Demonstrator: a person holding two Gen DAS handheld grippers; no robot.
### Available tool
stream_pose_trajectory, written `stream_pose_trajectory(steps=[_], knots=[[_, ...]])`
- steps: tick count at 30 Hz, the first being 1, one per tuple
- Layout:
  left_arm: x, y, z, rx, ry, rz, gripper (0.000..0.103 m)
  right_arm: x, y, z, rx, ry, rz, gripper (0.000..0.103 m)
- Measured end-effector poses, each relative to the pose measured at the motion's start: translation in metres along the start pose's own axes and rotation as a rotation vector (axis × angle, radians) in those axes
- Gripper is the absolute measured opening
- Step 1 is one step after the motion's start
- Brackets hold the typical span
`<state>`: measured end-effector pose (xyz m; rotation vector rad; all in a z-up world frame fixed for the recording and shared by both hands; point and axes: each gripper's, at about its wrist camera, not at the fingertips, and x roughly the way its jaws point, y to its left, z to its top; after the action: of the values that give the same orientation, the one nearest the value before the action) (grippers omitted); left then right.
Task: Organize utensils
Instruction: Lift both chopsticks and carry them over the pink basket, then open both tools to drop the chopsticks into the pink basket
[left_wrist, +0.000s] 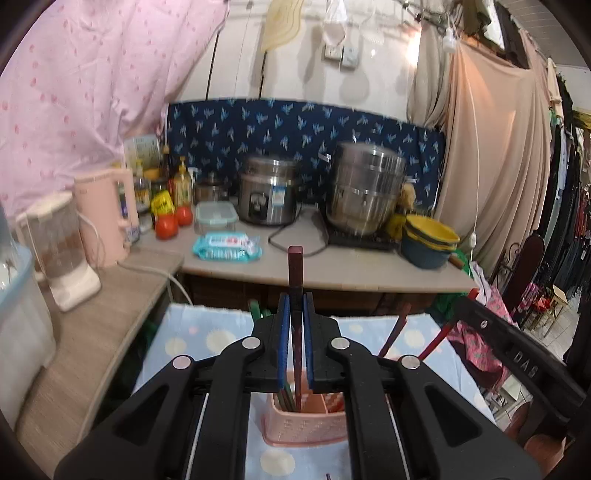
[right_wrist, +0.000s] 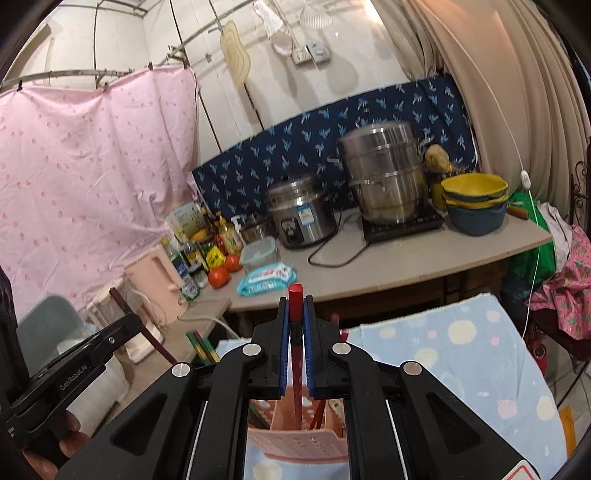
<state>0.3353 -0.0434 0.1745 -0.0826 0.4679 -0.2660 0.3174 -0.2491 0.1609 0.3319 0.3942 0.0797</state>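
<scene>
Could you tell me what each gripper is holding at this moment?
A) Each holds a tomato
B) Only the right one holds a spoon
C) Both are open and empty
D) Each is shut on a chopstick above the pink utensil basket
D: the left gripper clamps a dark red chopstick and the right gripper a red chopstick, both pointing down into the pink utensil basket.

A dark red chopstick (left_wrist: 295, 280) stands upright, tip down in a pink perforated holder (left_wrist: 303, 424). A brighter red chopstick (right_wrist: 295, 317) enters the same holder, possibly another compartment.
</scene>
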Motion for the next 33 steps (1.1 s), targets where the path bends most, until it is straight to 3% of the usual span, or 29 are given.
stream_pose_trajectory(steps=[10, 13, 14, 16, 33], knots=[[0.013, 0.003, -0.027, -0.001, 0.062, 0.028, 0.007, 0.017, -0.005, -0.037, -0.009, 0.085, -0.03, 0.007], [0.009, 0.001, -0.032, 0.005, 0.06, 0.05, 0.012, 0.011, -0.009, -0.041, -0.001, 0.077, -0.054, 0.022], [0.007, 0.0, -0.033, 0.008, 0.057, 0.064, 0.025, 0.008, -0.01, -0.041, 0.001, 0.07, -0.054, 0.028], [0.003, -0.001, -0.033, 0.007, 0.052, 0.078, 0.038, 0.0, -0.01, -0.042, -0.002, 0.05, -0.067, 0.046], [-0.051, -0.023, -0.058, 0.069, 0.055, 0.097, 0.045, -0.063, 0.01, -0.07, -0.068, 0.057, -0.042, 0.046]])
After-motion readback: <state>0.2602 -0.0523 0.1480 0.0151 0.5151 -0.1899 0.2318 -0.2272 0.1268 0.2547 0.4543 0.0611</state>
